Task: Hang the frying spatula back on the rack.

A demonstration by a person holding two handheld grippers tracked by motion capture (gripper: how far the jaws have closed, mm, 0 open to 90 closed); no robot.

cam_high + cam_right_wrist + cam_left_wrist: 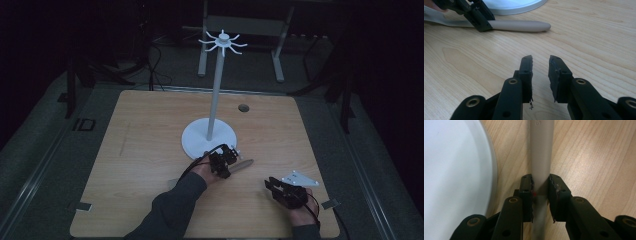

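Left tongs [541, 182] clenched on grey handle [541, 150] by white base [454, 165], right tongs [541, 62] released, nothing between.

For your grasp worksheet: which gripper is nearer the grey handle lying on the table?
Left. The left gripper is clamped on the grey handle; the right gripper sits apart, nothing between its jaws.

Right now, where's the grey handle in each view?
High view: grey handle lies centre, right of the left gripper.
Left gripper view: runs up the middle, jaws clamped on it.
Right gripper view: upper left, flat on the wood.
Shared landmark: white round base.
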